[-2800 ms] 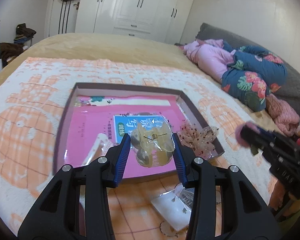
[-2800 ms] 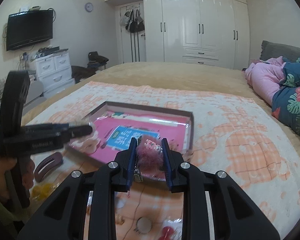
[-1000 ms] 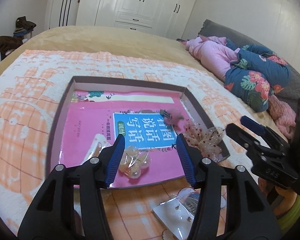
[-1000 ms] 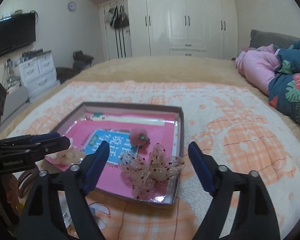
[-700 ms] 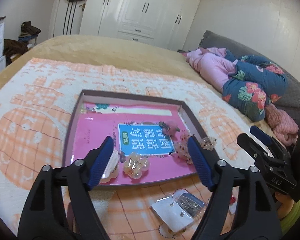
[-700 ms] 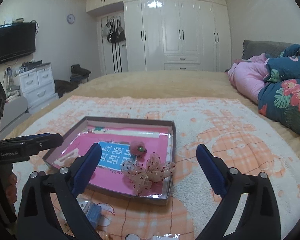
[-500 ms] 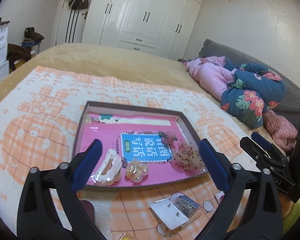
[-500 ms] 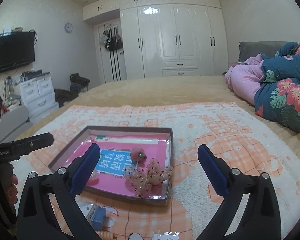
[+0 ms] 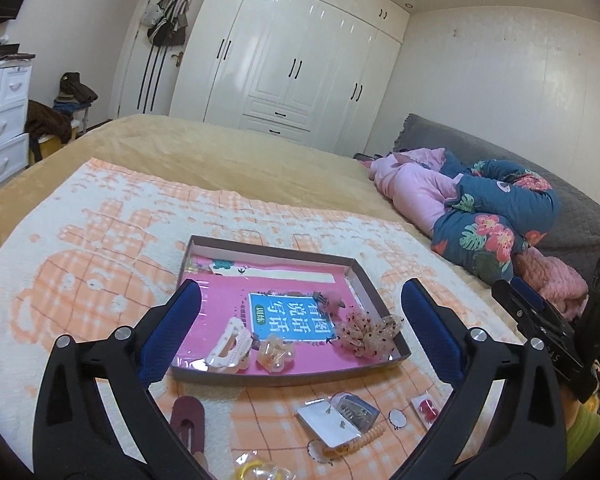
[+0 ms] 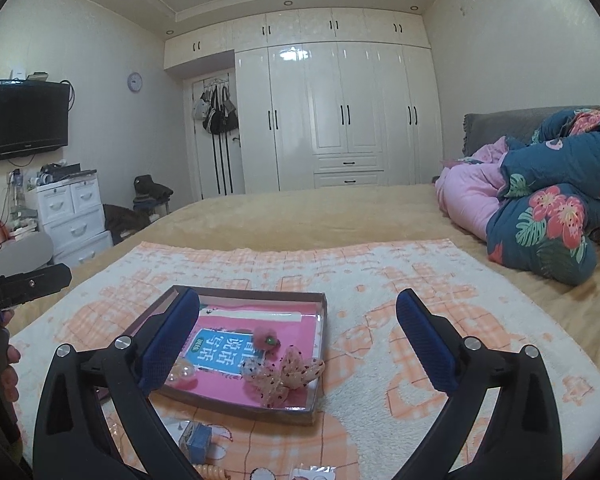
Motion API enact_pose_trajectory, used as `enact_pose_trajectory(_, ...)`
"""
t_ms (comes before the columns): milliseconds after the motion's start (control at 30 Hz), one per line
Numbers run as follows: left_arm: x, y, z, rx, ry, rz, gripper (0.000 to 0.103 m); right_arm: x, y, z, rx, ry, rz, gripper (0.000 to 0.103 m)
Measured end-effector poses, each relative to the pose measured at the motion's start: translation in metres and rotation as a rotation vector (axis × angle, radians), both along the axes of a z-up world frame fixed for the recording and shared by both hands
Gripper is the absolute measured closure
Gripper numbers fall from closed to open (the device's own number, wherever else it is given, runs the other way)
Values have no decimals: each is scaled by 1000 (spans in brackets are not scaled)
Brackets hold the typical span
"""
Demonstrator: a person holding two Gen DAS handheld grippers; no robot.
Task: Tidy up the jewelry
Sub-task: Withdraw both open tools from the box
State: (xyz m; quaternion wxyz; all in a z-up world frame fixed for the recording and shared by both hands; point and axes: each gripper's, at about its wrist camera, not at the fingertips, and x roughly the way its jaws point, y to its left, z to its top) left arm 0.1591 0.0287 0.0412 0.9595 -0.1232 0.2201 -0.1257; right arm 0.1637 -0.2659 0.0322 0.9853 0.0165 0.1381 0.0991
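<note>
Both grippers empty above the tray

Left gripper (image 9: 300,312) and right gripper (image 10: 298,334) have jaws wide; the maroon clip (image 9: 187,420) lies before the tray (image 9: 284,376), nearest the left.

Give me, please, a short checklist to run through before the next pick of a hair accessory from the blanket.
1. Left gripper open and empty: ok.
2. Right gripper open and empty: ok.
3. Translucent amber hair clip lies inside the shallow cardboard box: ok.
4. Fuzzy pink hair clip lies inside the box: ok.
5. Dark red oval hair clip on the blanket within view for picking: ok.
6. Room left in the box: ok, pink booklet partly bare.
</note>
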Motion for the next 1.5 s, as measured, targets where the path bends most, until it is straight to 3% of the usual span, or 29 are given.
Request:
enact_pose_trajectory(900,-49,15,-3,44,-8,36,11,-42,16,0,-37,0,85,7)
enact_pose_trajectory(1500,-77,26,-32,86,36,51,11,-64,37,-24,-89,59,165,7)
